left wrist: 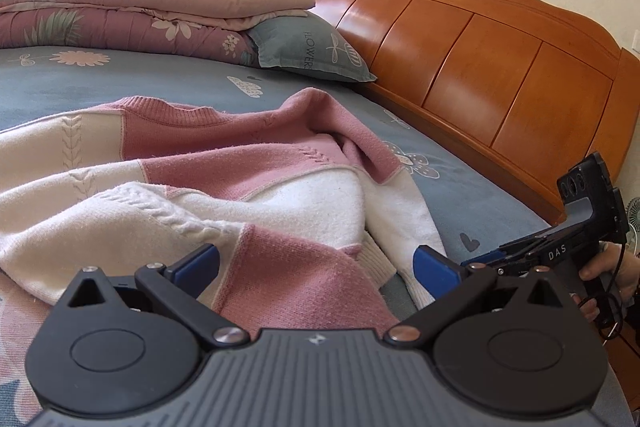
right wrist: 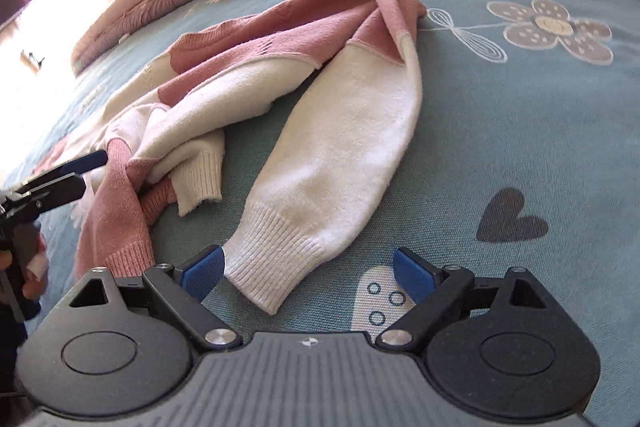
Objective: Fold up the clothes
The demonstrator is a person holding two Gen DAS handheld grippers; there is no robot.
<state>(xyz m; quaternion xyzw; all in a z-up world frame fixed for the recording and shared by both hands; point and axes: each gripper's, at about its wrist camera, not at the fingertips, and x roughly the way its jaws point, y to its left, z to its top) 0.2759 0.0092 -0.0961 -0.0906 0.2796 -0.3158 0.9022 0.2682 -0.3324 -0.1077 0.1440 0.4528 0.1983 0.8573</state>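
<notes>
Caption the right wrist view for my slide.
Open right tool poised at the white ribbed cuff of a crumpled pink-and-white sweater.

Fuzzy knit sweater, glossy wooden headboard, matt cloth bedsheet.

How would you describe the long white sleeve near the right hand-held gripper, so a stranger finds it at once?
On the blue-grey flowered bedsheet lies a crumpled pink and cream knitted sweater. From its pink shoulder, one cream sleeve stretches out flat towards the open right hand-held gripper. Unlike the other bunched sleeve, it lies straight, and its ribbed cuff sits between the blue fingers.
</notes>
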